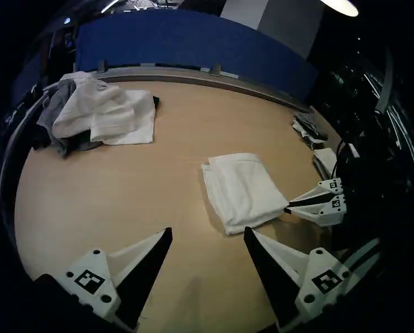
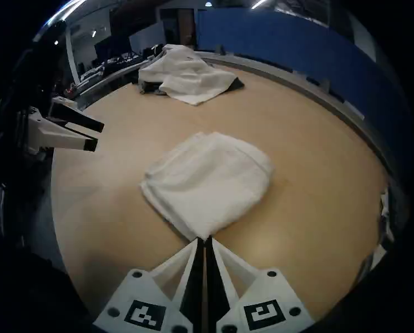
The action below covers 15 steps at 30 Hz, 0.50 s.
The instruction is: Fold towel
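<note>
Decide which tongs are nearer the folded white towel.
Right. The right tongs, closed, meet the folded white towel at one corner; the left tongs hang open over the table, apart from it.

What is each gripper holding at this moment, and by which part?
The right gripper is shut on the folded towel, pinching the corner nearest to it. The left gripper is open and holds nothing.

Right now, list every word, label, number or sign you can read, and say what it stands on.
None: no words, numbers or brands are readable.
On the left gripper: square code markers, black and white, no letters.
On the right gripper: the same kind of pattern, no letters.
On the folded towel: no label visible.
</note>
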### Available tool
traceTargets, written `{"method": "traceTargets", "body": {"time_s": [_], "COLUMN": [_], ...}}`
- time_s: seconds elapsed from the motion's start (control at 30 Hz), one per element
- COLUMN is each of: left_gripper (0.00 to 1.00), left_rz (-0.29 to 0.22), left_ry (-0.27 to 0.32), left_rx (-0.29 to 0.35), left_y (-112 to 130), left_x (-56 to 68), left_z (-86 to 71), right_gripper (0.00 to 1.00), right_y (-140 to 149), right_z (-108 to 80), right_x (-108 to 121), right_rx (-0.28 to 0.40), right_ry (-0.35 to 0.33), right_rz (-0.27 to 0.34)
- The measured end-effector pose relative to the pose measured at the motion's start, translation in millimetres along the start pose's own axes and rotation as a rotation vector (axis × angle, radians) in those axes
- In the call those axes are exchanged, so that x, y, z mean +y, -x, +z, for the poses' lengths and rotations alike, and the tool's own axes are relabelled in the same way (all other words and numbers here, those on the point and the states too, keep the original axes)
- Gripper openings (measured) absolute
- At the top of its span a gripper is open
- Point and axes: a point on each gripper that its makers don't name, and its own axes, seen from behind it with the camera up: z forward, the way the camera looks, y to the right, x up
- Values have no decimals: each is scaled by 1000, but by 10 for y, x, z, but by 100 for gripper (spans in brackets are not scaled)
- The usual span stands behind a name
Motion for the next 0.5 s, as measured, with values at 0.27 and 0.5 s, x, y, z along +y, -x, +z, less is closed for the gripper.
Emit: {"method": "traceTargets", "body": {"time_s": [0.27, 0.5], "left_gripper": [96, 96], "left_rz": [4, 6], "left_ry": [4, 4], "left_rx": [4, 12], "left_y": [-30, -62], "left_x": [42, 61], "left_z": [-11, -33], "right_gripper": [2, 2], "right_y": [-384, -791], "right_z": [-213, -419], "right_x": [21, 45], "right_rx": [89, 176], "right_ry": [10, 19], "right_rz": [-16, -34]}}
